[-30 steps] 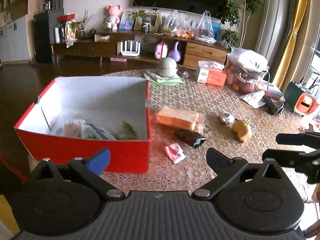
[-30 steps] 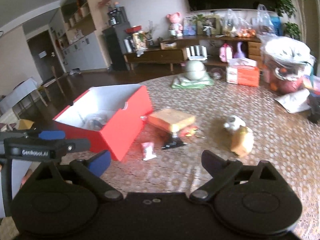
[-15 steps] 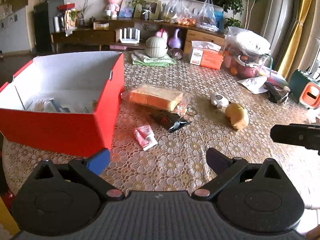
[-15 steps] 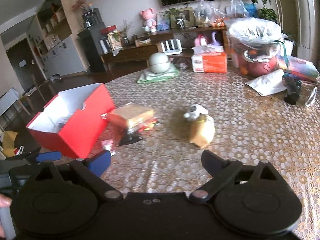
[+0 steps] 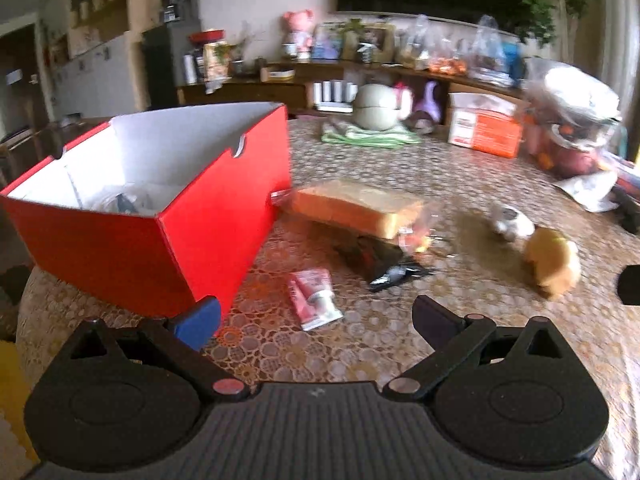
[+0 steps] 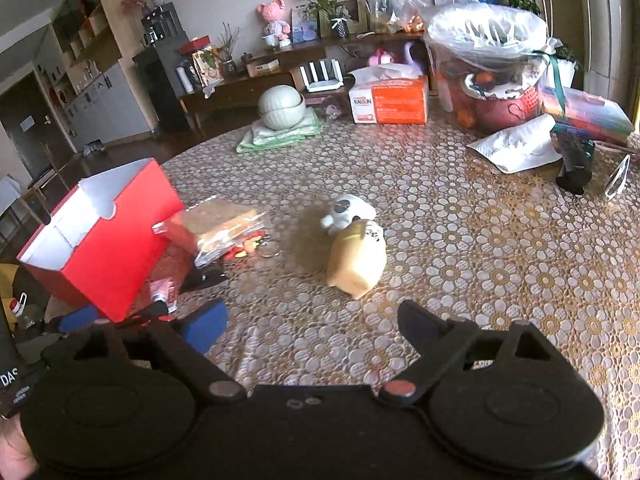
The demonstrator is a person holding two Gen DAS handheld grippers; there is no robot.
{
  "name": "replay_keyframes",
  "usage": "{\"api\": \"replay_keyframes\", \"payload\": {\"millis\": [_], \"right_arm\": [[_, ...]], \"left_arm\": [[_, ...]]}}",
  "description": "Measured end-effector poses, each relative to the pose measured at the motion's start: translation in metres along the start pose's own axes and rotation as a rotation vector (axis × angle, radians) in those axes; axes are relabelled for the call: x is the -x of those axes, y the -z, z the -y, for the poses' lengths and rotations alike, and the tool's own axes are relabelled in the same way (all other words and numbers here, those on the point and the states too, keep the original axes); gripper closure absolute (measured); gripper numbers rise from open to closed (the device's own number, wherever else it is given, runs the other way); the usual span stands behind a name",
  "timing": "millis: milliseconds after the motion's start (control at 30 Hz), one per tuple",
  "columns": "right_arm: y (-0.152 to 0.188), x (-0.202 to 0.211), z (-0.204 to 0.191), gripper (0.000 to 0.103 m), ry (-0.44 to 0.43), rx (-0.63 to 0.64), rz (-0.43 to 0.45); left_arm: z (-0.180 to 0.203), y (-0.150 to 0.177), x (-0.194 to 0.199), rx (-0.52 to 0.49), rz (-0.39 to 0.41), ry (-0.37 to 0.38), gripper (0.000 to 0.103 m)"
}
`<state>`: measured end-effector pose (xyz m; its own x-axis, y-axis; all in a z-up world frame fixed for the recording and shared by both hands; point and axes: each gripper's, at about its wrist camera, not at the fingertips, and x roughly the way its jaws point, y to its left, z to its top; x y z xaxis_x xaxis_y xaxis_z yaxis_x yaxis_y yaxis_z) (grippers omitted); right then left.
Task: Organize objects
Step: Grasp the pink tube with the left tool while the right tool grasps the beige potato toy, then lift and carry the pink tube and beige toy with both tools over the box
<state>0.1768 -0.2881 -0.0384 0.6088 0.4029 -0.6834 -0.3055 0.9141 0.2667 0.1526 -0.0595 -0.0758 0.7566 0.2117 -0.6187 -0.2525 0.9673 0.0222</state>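
Note:
A red box (image 5: 160, 236) (image 6: 108, 240) with a white inside stands open at the table's left, a few small items in it. Beside it lie bagged bread (image 5: 356, 208) (image 6: 216, 228), a black packet (image 5: 384, 260), a red-and-white tube (image 5: 316, 298), a white toy (image 6: 346, 210) and a yellow plush (image 5: 554, 266) (image 6: 358, 262). My left gripper (image 5: 316, 320) hangs open just short of the tube, nothing between its fingers. My right gripper (image 6: 314, 318) faces the yellow plush from the near side; its jaws are closing with nothing between them.
A patterned cloth (image 6: 480, 240) covers the table. At the far side stand a green bowl on a cloth (image 6: 280, 110), an orange tissue box (image 6: 390, 100), a bagged basket (image 6: 492, 68), a white pouch (image 6: 520, 146) and a dark remote (image 6: 574, 160). Shelves line the back wall.
Both grippers have come down and forward over the table. The tube and packets now sit nearer the left gripper; the yellow plush has grown larger before the right one.

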Motion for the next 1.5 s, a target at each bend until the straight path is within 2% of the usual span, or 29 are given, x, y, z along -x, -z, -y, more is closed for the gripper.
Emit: {"api": "replay_keyframes", "payload": {"millis": [33,233,300,500,633,700,833,933,1000,1033,1200,1500], "right_arm": [[-0.002,-0.003,0.001,0.015,0.001,0.002,-0.003],[-0.009,-0.022,0.005,0.023,-0.002,0.01,-0.02],[-0.01,-0.028,0.006,0.024,-0.007,0.009,-0.028],[-0.015,-0.045,0.006,0.028,0.0,0.022,-0.04],[-0.02,-0.06,0.008,0.031,0.018,0.009,-0.051],[-0.022,-0.068,0.009,0.033,0.036,0.008,-0.051],[-0.026,-0.083,0.011,0.037,0.084,0.002,-0.055],[-0.026,-0.092,0.015,0.043,0.105,-0.017,-0.071],[-0.026,-0.096,0.016,0.048,0.11,-0.033,-0.081],[-0.025,-0.097,0.017,0.053,0.114,-0.04,-0.084],[-0.021,-0.094,0.015,0.057,0.117,-0.052,-0.074],[-0.011,-0.067,0.001,0.06,0.101,-0.063,-0.073]], "left_arm": [[0.0,0.001,-0.004,0.004,-0.001,-0.013,0.001],[0.002,0.005,-0.023,-0.005,-0.009,-0.037,0.018],[0.001,0.006,-0.03,-0.006,-0.018,-0.048,0.03],[0.0,0.006,-0.045,0.012,-0.037,-0.061,0.042],[-0.002,0.006,-0.05,0.015,-0.034,-0.066,0.043],[-0.005,0.005,-0.053,0.02,-0.036,-0.057,0.049],[-0.007,0.003,-0.057,0.022,-0.029,-0.049,0.05],[-0.007,0.002,-0.058,0.018,-0.023,-0.05,0.055],[-0.008,0.002,-0.059,0.019,-0.02,-0.02,0.066],[-0.008,0.002,-0.058,0.019,-0.02,-0.011,0.068],[-0.01,0.002,-0.058,0.021,-0.018,-0.001,0.076],[-0.017,0.0,-0.047,0.034,-0.017,0.063,0.08]]}}
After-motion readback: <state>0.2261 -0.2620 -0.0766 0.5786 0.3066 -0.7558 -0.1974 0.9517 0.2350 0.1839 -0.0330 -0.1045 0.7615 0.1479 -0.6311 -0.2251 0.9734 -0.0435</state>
